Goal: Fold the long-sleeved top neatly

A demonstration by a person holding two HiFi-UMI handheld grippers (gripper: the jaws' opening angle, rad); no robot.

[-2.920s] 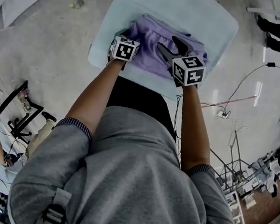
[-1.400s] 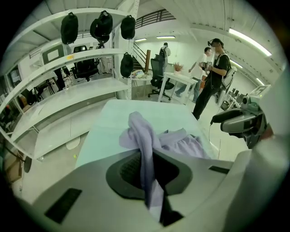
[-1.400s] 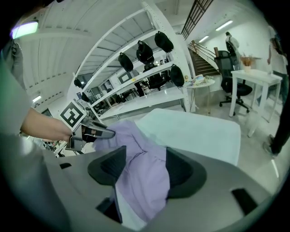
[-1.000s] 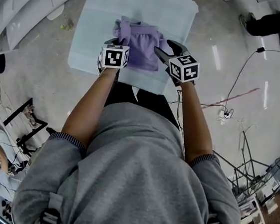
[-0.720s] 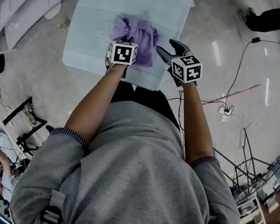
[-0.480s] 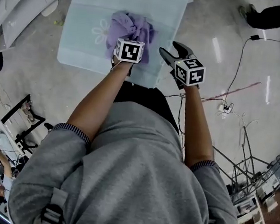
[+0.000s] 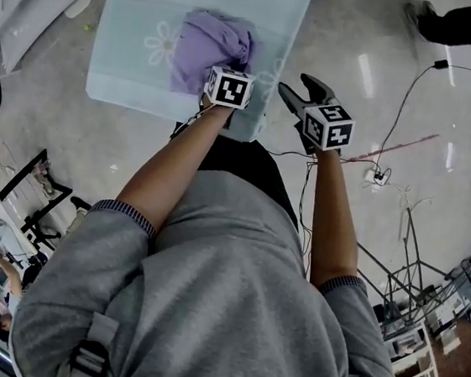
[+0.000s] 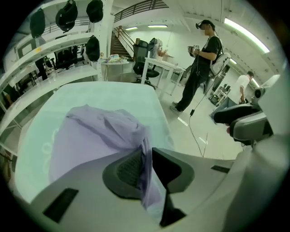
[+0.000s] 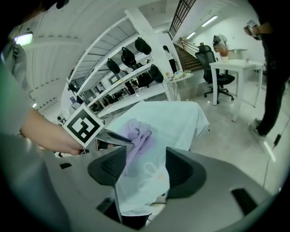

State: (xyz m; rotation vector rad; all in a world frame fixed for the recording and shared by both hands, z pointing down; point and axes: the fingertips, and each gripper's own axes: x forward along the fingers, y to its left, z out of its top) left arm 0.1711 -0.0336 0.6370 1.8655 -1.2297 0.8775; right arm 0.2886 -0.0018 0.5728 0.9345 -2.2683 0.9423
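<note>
The lavender long-sleeved top (image 7: 203, 40) lies bunched in a heap on the pale green cloth-covered table (image 7: 137, 12), near its front right corner. My left gripper (image 7: 239, 67) is at the heap's right edge. In the left gripper view a fold of the top (image 8: 95, 131) runs up between the jaws of that gripper (image 8: 147, 154). They have just been opening, and the fabric still fills the narrow gap. My right gripper (image 7: 304, 88) hangs open beyond the table's right edge, over the floor. Nothing sits between the jaws of this gripper (image 9: 145, 154), which looks back at the top (image 9: 138, 133).
A flower print (image 7: 161, 44) marks the table cloth left of the heap. Cables (image 7: 392, 151) trail over the floor at the right. A person in black (image 8: 201, 68) stands beyond the table. Shelves with dark headgear (image 9: 136, 54) and a desk with a chair (image 9: 217, 54) stand behind.
The left gripper has moved right along the table's front with the top, which has drawn into a tighter heap. The right gripper has moved right, off the table edge.
</note>
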